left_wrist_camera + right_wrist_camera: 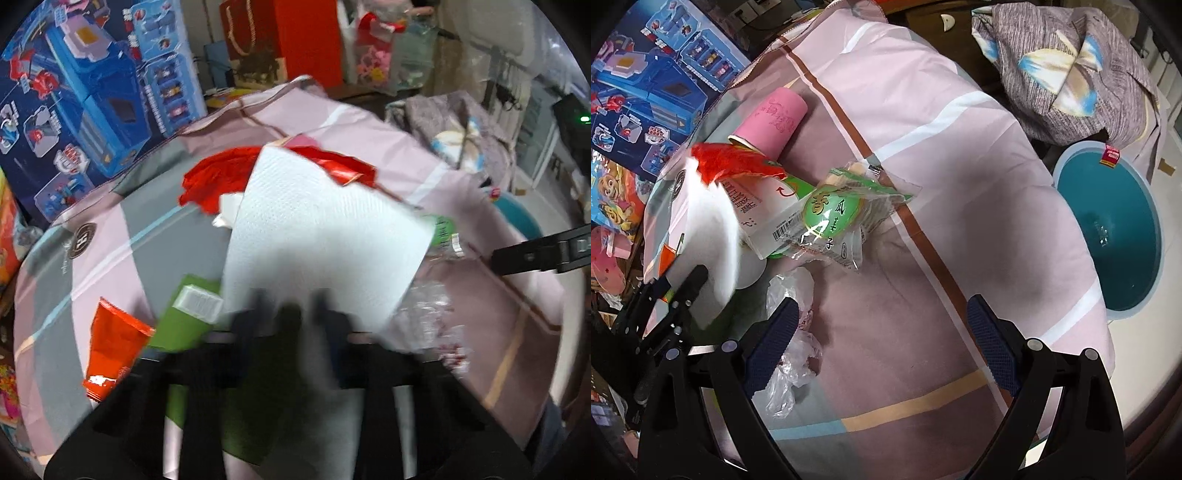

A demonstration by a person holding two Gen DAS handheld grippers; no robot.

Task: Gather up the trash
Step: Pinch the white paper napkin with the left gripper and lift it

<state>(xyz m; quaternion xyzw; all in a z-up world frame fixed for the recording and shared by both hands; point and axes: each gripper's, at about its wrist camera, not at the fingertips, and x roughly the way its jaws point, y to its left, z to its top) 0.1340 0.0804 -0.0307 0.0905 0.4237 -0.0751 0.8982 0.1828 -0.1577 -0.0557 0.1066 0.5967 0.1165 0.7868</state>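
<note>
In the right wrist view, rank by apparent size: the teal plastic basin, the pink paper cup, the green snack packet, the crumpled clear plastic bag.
1. Teal plastic basin.
2. Green snack packet.
3. Crumpled clear plastic bag and pink paper cup: too alike, and the bag lies nearer the camera.

Dim indoor light, fisheye-bent edges, left view motion-blurred, right view sharper with soft shadows.
</note>
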